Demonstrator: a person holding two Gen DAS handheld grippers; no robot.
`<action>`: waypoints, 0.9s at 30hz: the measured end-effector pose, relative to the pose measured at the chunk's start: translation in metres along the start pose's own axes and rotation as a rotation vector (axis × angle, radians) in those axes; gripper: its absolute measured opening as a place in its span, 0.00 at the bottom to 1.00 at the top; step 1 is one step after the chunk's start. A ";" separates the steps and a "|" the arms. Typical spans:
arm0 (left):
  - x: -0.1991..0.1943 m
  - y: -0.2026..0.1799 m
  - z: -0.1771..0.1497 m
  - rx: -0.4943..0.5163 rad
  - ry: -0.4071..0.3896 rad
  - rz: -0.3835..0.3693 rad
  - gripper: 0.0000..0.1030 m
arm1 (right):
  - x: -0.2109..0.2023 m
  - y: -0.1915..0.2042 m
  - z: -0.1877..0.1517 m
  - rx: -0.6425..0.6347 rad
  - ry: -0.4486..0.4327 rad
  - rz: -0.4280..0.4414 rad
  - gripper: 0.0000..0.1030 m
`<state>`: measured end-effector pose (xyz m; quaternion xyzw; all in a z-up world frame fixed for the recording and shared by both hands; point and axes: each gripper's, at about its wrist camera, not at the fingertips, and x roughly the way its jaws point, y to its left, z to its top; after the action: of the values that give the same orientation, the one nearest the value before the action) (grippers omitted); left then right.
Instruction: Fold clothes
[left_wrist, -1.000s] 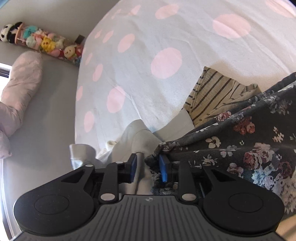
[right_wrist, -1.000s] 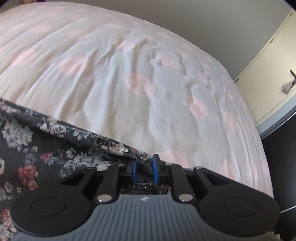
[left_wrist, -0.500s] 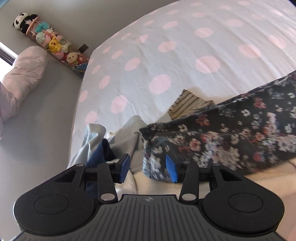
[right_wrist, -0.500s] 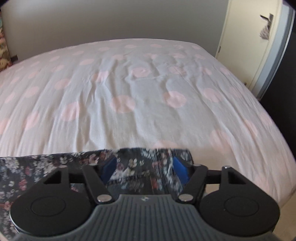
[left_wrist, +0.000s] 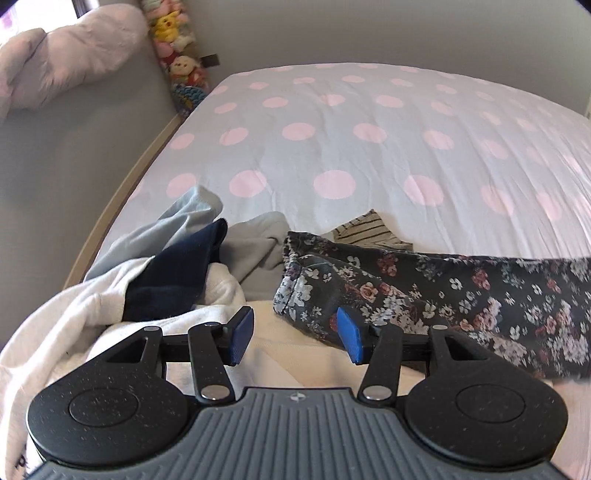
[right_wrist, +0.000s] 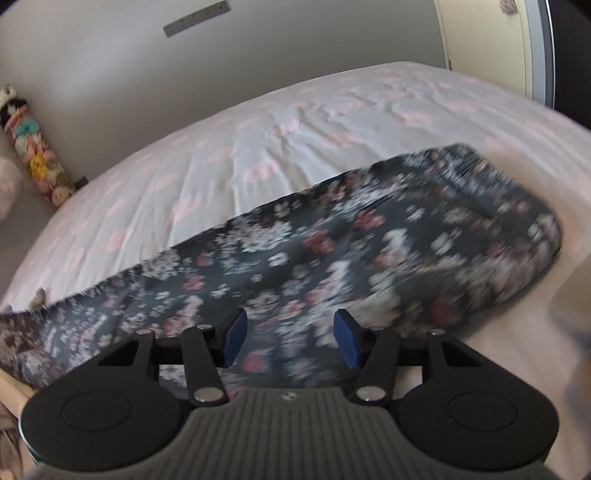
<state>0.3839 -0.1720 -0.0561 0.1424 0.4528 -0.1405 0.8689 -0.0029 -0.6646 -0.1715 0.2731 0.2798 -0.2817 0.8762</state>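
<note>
Soft daylight, fisheye-bent edges; left view sharp, right view's floral garment (right_wrist: 351, 240) smeared by motion blur.

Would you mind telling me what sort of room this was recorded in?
Most likely a bedroom, perhaps a child's: a bed under pink-spotted bedding fills the view, soft toys are stacked in the corner, and clothes lie heaped on the bed for folding.

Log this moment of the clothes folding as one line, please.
left tool: opening, nothing gripped | right tool: closing, pads clear of cloth | floral garment: lying stretched across polka-dot bedspread | unfolded clothes pile: beside it
</note>
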 end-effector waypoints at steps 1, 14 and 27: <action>0.006 0.002 -0.002 -0.024 0.003 0.000 0.48 | 0.002 0.008 -0.006 0.001 -0.027 0.007 0.55; 0.095 -0.023 -0.005 0.007 0.049 0.138 0.57 | 0.030 0.027 -0.024 -0.155 -0.196 0.113 0.56; 0.103 -0.044 -0.012 0.117 -0.046 0.147 0.23 | 0.043 0.039 -0.028 -0.190 -0.166 0.143 0.58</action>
<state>0.4152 -0.2196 -0.1528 0.2226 0.4122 -0.1058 0.8771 0.0424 -0.6345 -0.2067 0.1838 0.2119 -0.2124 0.9361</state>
